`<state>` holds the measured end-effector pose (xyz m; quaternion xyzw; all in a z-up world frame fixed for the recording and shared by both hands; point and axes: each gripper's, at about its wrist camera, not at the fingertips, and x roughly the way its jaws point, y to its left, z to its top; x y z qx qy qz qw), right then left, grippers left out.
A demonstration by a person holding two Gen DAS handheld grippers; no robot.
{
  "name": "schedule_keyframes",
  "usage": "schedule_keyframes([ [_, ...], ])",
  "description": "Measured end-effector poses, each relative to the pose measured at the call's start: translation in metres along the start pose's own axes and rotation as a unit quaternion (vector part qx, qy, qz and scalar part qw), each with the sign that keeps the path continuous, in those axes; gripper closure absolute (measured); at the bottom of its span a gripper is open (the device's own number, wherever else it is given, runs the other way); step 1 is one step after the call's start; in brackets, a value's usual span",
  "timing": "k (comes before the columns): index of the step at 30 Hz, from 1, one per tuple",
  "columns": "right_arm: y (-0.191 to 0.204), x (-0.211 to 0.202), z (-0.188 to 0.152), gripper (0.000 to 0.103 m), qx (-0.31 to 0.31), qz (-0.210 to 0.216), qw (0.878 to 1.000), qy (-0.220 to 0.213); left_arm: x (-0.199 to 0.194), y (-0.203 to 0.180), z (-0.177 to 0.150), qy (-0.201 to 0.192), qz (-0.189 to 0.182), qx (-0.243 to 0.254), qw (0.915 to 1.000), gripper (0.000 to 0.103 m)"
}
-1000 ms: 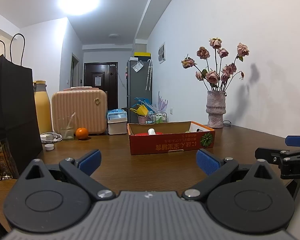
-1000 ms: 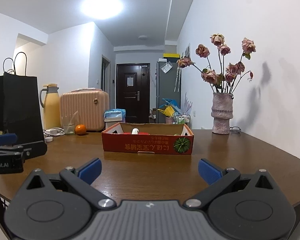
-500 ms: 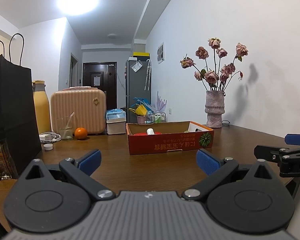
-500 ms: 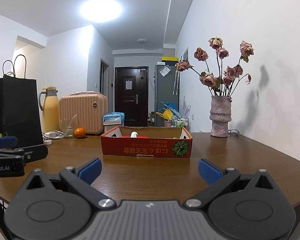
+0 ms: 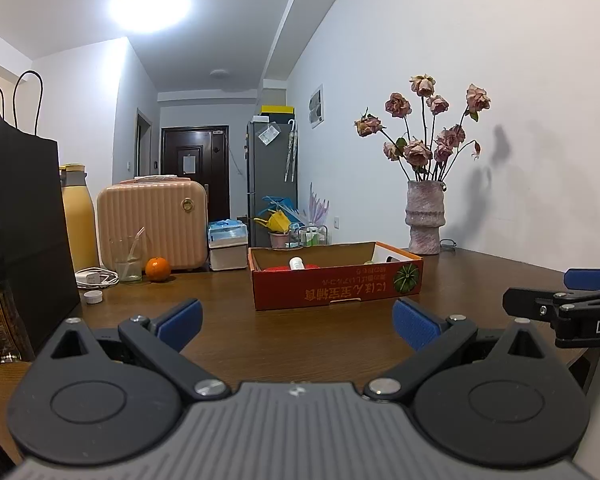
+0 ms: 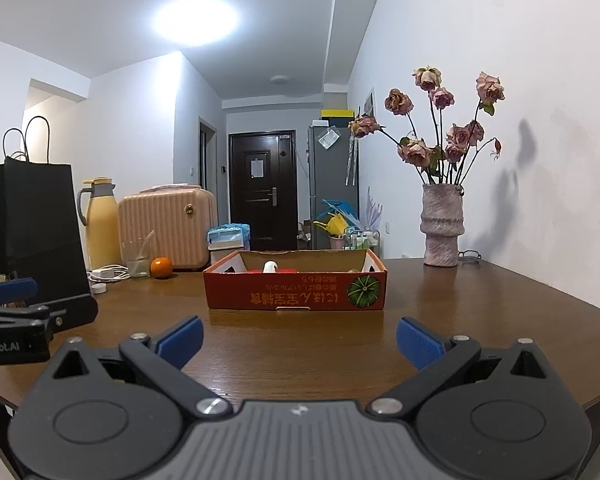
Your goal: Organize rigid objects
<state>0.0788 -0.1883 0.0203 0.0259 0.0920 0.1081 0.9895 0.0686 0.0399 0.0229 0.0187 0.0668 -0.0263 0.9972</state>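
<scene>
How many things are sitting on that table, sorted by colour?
Orange: 2, cardboard box and fruit.
Black: 1, paper bag.
Yellow: 1, thermos.
Pink: 2, suitcase and vase.
Clear: 1, glass.
White: 1, small cap.
Total: 8.

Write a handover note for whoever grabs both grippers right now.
Left gripper: open, empty, held over the near table edge.
Right gripper: open, empty, level with the left one.
Red cardboard box sits mid-table; a white bottle and something red show above its rim, the rest is hidden.
Loose at far left: orange, glass, small white cap.
Done: nothing gripped yet. Left: probably reach in and start sorting.
</scene>
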Motion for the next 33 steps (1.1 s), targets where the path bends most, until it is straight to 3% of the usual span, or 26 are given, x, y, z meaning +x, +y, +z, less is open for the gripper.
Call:
schedule_keyframes([
  [33,-0.0025,0.0047,-0.0033,0.000,0.008,-0.003,1.000,0.013,0.0006,-0.0014,-0.0007,0.000,0.002,0.002,1.0000,0.000],
])
